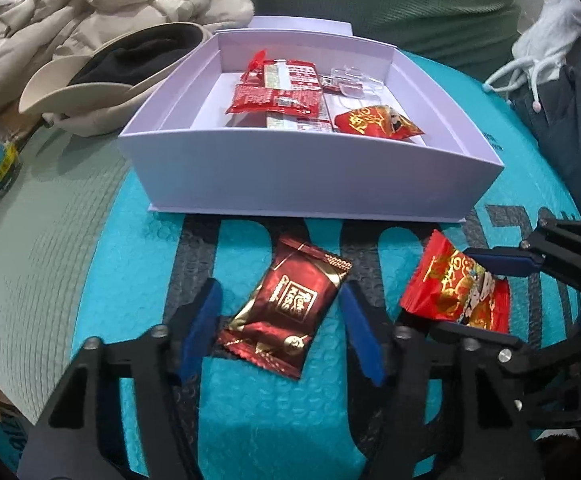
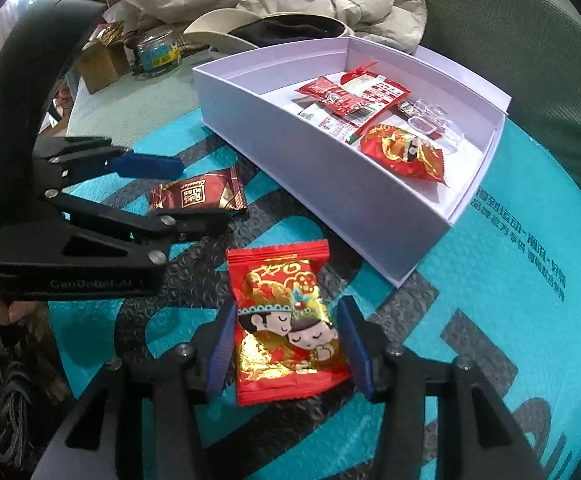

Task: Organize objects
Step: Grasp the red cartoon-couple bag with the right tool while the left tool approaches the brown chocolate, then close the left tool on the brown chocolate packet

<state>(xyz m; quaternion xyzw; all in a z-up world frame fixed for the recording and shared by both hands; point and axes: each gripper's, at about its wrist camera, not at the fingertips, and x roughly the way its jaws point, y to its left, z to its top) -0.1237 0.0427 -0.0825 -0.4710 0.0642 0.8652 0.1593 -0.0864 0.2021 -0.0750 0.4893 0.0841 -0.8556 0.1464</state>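
A white open box point(image 1: 290, 176) point(image 2: 290, 148) holds several red snack packets and clear plastic pieces. A dark red chocolate packet point(image 1: 286, 312) point(image 2: 198, 196) lies on the teal mat between the open fingers of my left gripper point(image 1: 280, 300) point(image 2: 206, 192). A bright red candy packet with a cartoon couple point(image 2: 286, 324) point(image 1: 456, 286) lies between the open fingers of my right gripper point(image 2: 288, 320) point(image 1: 466, 288). Neither packet is lifted; both grippers straddle their packets without squeezing.
The teal bubble mailer point(image 1: 142, 280) point(image 2: 510, 280) covers the surface. A beige hat point(image 1: 102, 80) and puffy jacket point(image 1: 90, 0) lie behind the box. A glass jar point(image 2: 158, 54) and cardboard box point(image 2: 100, 60) stand at left. A white drawstring bag point(image 1: 546, 44) lies at right.
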